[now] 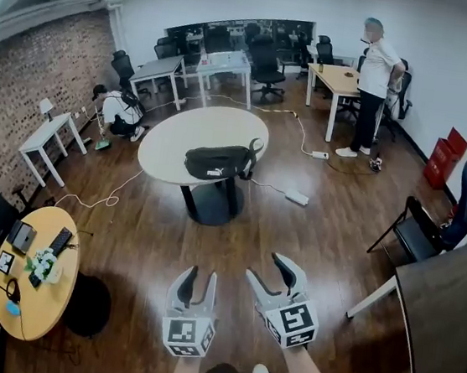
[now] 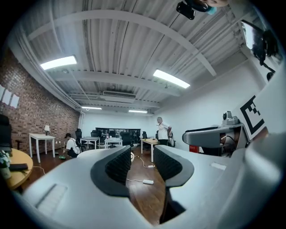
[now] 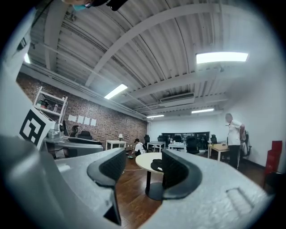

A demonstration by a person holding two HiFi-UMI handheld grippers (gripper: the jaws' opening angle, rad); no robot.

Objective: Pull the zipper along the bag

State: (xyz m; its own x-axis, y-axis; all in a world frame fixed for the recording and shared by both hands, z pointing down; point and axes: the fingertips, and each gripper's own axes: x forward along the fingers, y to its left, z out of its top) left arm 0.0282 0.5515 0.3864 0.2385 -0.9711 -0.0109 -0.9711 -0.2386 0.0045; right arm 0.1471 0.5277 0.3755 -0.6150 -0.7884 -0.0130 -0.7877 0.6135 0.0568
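Note:
A black bag (image 1: 218, 161) lies on the round white table (image 1: 181, 129) in the middle of the room; the right gripper view shows the bag (image 3: 156, 165) partly hidden behind a jaw. Both grippers hang low over the wooden floor, far short of the table. My left gripper (image 1: 197, 279) is open, jaws a moderate gap apart, nothing between them (image 2: 137, 165). Beside it, my right gripper (image 1: 275, 273) is open wider and empty (image 3: 144, 167). Neither touches the bag.
A power strip (image 1: 297, 198) and cables lie on the floor right of the table. A round wooden table (image 1: 38, 297) stands at the left, a black chair (image 1: 413, 233) and dark desk at the right. A person stands by a far desk (image 1: 335, 80); another crouches at the left.

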